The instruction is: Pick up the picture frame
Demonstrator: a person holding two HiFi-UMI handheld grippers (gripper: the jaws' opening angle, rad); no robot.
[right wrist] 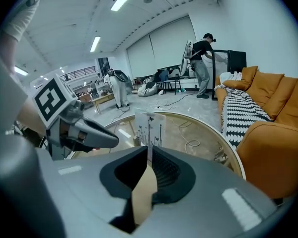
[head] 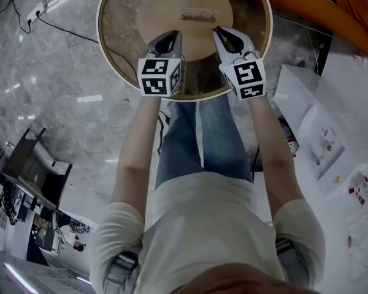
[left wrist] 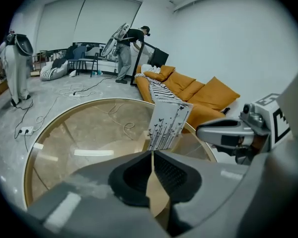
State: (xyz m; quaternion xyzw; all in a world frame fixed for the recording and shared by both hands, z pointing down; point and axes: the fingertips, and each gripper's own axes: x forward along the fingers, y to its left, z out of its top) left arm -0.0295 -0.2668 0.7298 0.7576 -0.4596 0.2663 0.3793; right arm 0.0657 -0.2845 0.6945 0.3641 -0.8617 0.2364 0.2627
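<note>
The picture frame (head: pixel 198 15) stands upright on the round wooden disc (head: pixel 165 5) of a glass-topped table (head: pixel 110 54). Its white face carries black stems and butterflies (left wrist: pixel 168 125) (right wrist: pixel 150 128). Both grippers hang over the table's near edge and point at the frame, a short way from it. My left gripper (head: pixel 170 38) (left wrist: pixel 152 155) has its jaws together with nothing between them. On my right gripper (head: pixel 224 35) (right wrist: pixel 149 152) the jaws stand a narrow crack apart and are empty. Each gripper appears in the other's view, the right one (left wrist: pixel 228 133) and the left one (right wrist: pixel 84 133).
An orange sofa (left wrist: pixel 208 95) (right wrist: pixel 273 133) with a striped throw (right wrist: pixel 241 110) stands just beyond the table. White sheets and boxes (head: pixel 319 133) lie on the floor at the right. A power strip and cable (head: pixel 37 11) lie at the left. People (left wrist: pixel 126 53) stand far off.
</note>
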